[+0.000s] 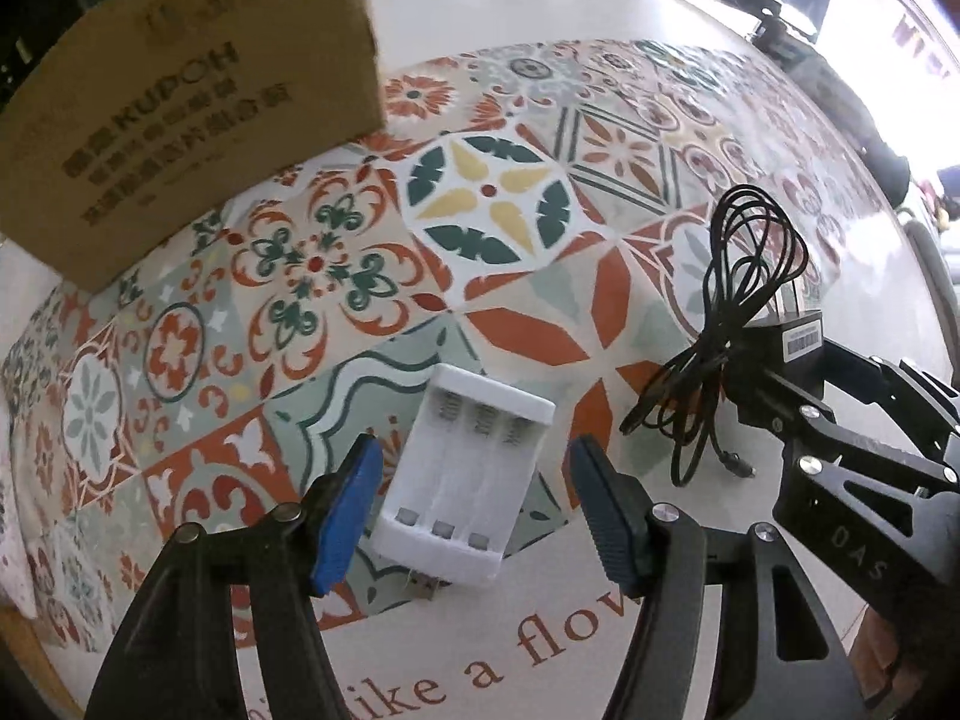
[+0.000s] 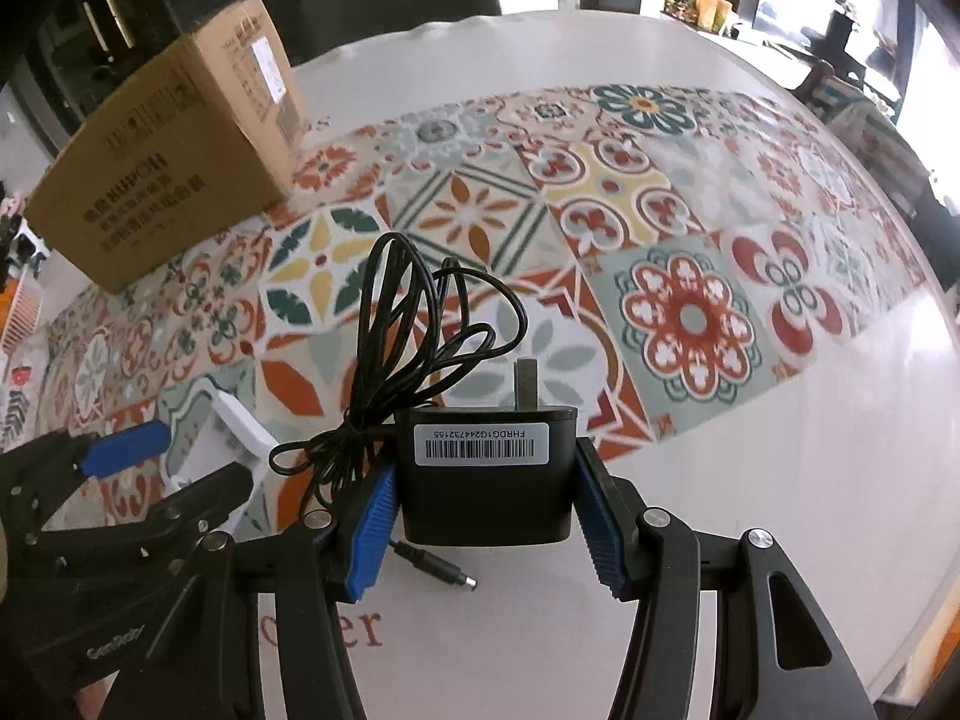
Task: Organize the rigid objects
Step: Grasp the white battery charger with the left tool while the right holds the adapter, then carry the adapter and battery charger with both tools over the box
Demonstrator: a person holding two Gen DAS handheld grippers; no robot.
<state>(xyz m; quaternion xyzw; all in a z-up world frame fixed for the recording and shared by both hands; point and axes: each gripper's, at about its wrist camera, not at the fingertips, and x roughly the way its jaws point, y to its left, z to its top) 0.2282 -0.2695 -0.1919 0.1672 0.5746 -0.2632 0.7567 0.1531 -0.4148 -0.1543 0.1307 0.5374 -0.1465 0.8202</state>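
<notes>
Left wrist view shows the left gripper (image 1: 474,516) near the bottom of the frame, its blue-padded fingers (image 1: 348,516) standing apart on either side of a white battery charger (image 1: 465,474) without pressing it; the charger lies flat on the worktop (image 1: 690,24), its empty slots facing up and a USB plug at its lower edge. To the right of the frame, the right gripper (image 1: 786,354) holds a black power adapter (image 1: 795,348), and the adapter's bundled black cable (image 1: 738,294) loops up and trails down onto a patterned tile-print mat (image 1: 492,192). A cardboard box (image 1: 180,114) sits at the upper left on that mat. From the right wrist view, the right gripper (image 2: 486,510) is clamped on the power adapter (image 2: 486,480), both blue pads pressed to its sides, barcode label facing the camera and a metal prong pointing up. Its cable (image 2: 414,324) coils above and left, with the barrel plug lying just below the adapter. At lower left the left gripper (image 2: 162,468) straddles the battery charger (image 2: 240,426), and the cardboard box (image 2: 168,150) stands at upper left.
</notes>
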